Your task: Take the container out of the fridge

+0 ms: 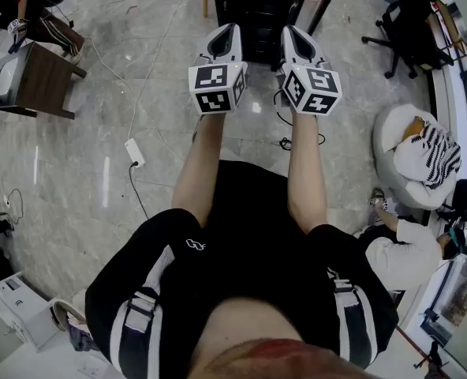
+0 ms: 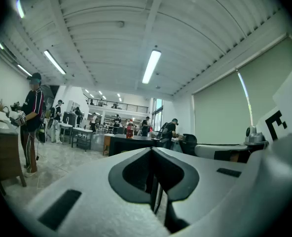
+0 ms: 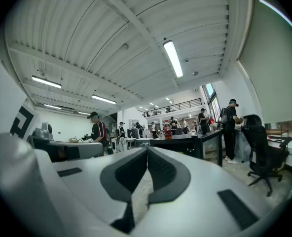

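Grippers out front and nothing in play yet: the left gripper (image 1: 226, 31) has its jaws pressed together on empty air, and the right gripper (image 1: 291, 33) is the same, pads meeting with nothing between them. No fridge shows in any view, and no container either, so where the task's thing sits cannot be told from here. What lies ahead is a black table (image 1: 257, 6) across the marble floor (image 1: 99, 133), with a red bottle (image 2: 129, 131) standing on it, and neither is the target. To my eye the job right now is finding the fridge and squaring up to it. Doing that well means spreading one set of jaws before reaching for the door handle, keeping the other gripper free for the container, and standing clear of the door's swing. As for the pose, both bare forearms reach straight forward, side by side and roughly parallel. The two grippers are held level, near each other but apart, noses aimed at the table, marker cubes turned up toward the head.
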A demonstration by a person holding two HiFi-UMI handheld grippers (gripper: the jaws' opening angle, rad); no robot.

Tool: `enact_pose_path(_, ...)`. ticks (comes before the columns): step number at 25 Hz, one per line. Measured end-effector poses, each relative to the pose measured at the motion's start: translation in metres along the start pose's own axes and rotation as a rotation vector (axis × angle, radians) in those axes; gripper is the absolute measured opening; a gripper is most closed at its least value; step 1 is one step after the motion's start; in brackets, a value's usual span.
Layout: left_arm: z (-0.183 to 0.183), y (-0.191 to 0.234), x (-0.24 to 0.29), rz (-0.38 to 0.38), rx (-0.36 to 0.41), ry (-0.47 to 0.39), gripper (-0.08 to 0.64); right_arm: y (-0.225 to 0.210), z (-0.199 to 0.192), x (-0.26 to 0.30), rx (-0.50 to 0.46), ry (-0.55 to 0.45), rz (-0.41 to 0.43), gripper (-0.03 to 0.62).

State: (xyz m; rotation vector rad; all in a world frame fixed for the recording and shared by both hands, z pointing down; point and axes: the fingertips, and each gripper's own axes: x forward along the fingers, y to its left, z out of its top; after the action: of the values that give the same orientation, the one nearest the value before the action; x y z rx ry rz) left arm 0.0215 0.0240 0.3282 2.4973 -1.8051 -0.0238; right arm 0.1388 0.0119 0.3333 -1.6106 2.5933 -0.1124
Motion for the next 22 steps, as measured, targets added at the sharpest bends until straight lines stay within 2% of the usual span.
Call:
enact_pose_path(5,0.000,-0.008,0.001,-0.007,-0.002,0.003,0.009,-0.006,0.002,-0.003,0.003,-0.005,0.013,0.012)
enact_pose_path(14,-0.006,0.009,0.020,0.009,-0.015,0.013,0.009,-0.021,-0.001,0.018,0.023,-0.024,-0.008,0.012)
enact_pose_path(22,-0.020,0.047,0.084,0.015,-0.056,0.023,0.009,-0.044,-0.016,0.082,0.004,0.003,-0.017,0.012)
